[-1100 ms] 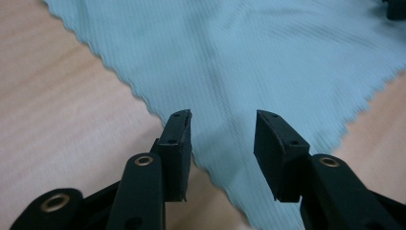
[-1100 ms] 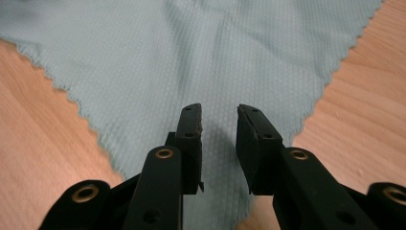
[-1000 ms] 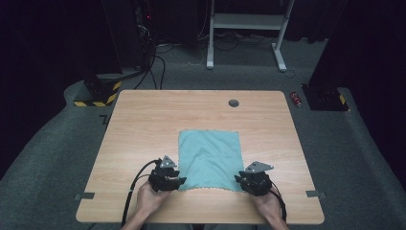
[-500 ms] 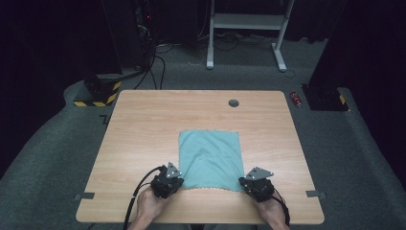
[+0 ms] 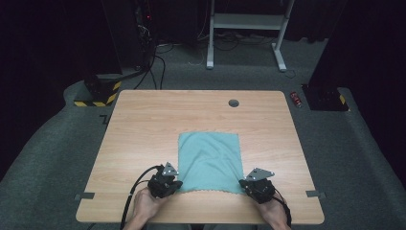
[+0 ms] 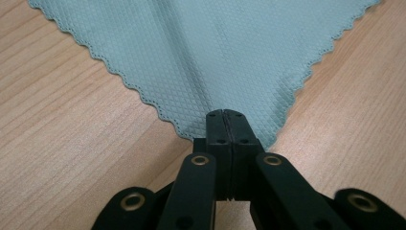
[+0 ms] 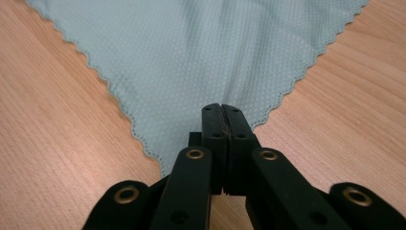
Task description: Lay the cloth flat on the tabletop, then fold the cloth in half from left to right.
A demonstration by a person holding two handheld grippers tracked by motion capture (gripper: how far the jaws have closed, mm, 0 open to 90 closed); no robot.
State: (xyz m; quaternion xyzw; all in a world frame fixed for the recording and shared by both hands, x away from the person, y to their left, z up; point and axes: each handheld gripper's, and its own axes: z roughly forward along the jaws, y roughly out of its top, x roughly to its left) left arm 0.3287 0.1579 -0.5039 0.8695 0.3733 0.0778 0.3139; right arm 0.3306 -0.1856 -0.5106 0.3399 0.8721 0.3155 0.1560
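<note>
Dark lab, wooden table (image 5: pixel 143 124), equipment rack (image 5: pixel 143 28), floor cables (image 5: pixel 158 67)

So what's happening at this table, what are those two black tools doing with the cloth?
A person sits at a light wooden table with a black two-jaw gripper in each hand. A square, pale teal cloth with scalloped edges lies flat on the table. The left gripper is shut on the cloth's near left corner, and the right gripper is shut on its near right corner. Faint creases run from both pinched corners, but the cloth rests on the wood, not yet lifted or folded.
</note>
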